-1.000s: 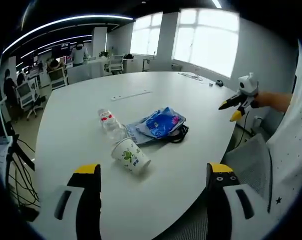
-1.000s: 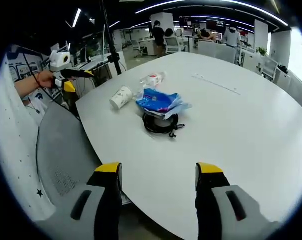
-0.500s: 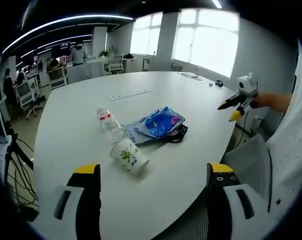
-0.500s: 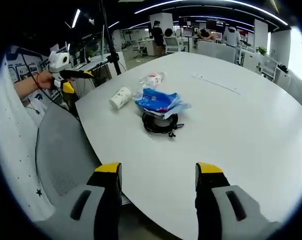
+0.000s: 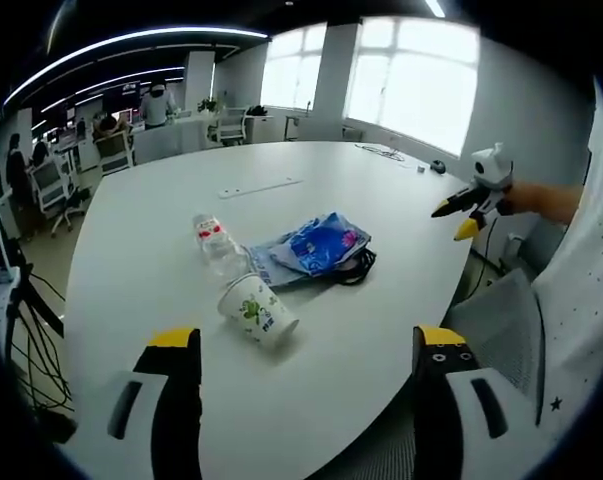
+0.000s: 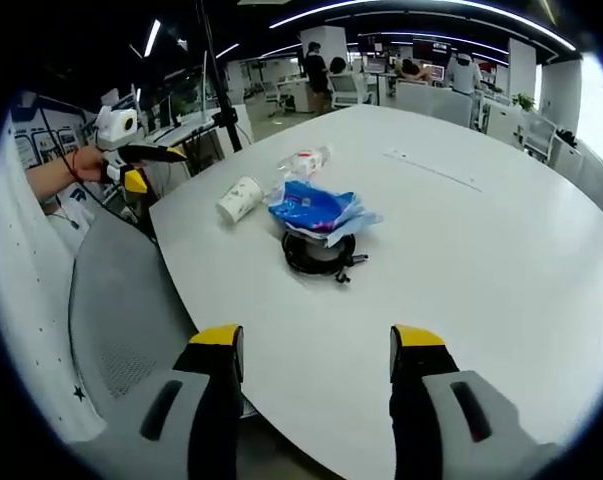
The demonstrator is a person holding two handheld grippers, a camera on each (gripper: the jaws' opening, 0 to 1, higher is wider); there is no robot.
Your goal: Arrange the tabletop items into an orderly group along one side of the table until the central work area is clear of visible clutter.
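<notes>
1. both hand-held grippers hang off the near edge of the white surface (image 5: 311, 190), jaws spread wide and holding nothing; the left hand-held gripper (image 5: 306, 350) and right hand-held gripper (image 6: 316, 345) have barely shifted in the past second, only a slight drift of each view.
2. the clutter has not moved: a paper cup (image 5: 259, 312) lies on its side, touching a clear plastic bottle (image 5: 219, 247), also lying down; just beside them a blue bag (image 5: 319, 245) sits on a coil of black cable (image 6: 316, 252), all near the edge closest to the person.
3. in the right gripper view the same cluster sits ahead and slightly left, the cup (image 6: 239, 197) nearest the left hand-held gripper, which shows at the view's left side.
4. nothing has been touched, so the tidying looks not yet begun; the pause suggests the person is lining up a first reach, likely for the cup or bottle.
</notes>
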